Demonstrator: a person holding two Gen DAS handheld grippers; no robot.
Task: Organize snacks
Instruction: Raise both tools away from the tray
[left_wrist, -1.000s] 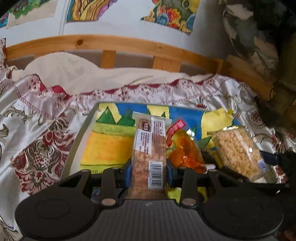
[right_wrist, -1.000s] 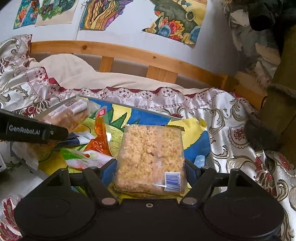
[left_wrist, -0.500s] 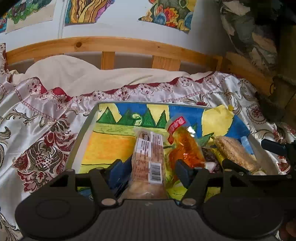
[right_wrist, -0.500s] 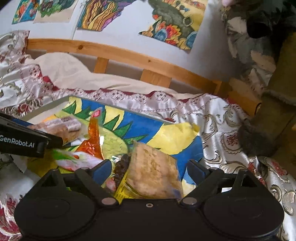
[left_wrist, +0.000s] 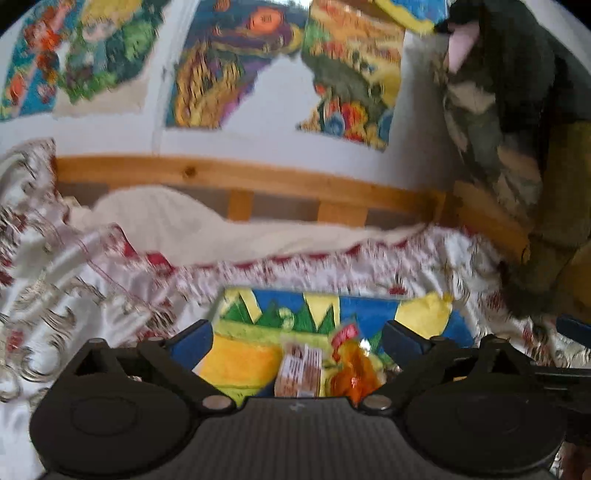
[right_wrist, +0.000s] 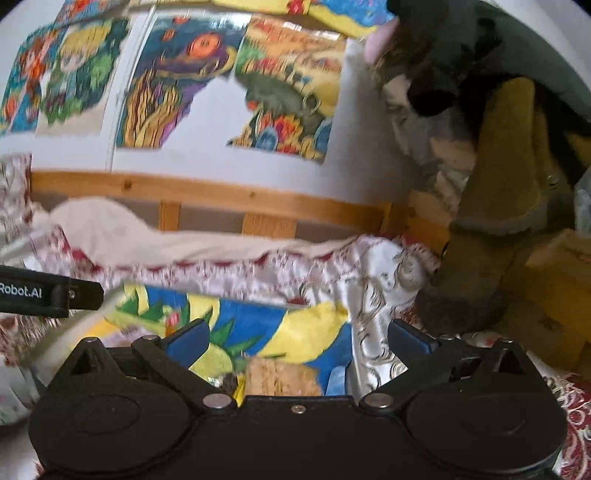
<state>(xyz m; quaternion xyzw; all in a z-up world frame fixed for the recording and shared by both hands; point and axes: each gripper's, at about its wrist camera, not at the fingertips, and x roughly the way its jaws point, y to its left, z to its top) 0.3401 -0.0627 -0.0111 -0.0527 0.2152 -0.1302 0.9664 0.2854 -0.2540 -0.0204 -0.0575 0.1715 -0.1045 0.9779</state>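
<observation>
A colourful painted tray lies on the bed. In the left wrist view a brown snack bar and an orange candy bag lie in it, just below my left gripper, which is open and empty. In the right wrist view the tray holds a pale crumbly rice cake pack, low between the fingers of my right gripper, which is open and empty. The left gripper's arm shows at the left edge.
A patterned satin bedspread covers the bed around the tray. A wooden bed rail and a wall with paintings are behind. Plush and olive fabric items stand at the right.
Both grippers opened, let go of the snack bar and the rice cake pack into the tray, then rose and pulled back, tilting up.
</observation>
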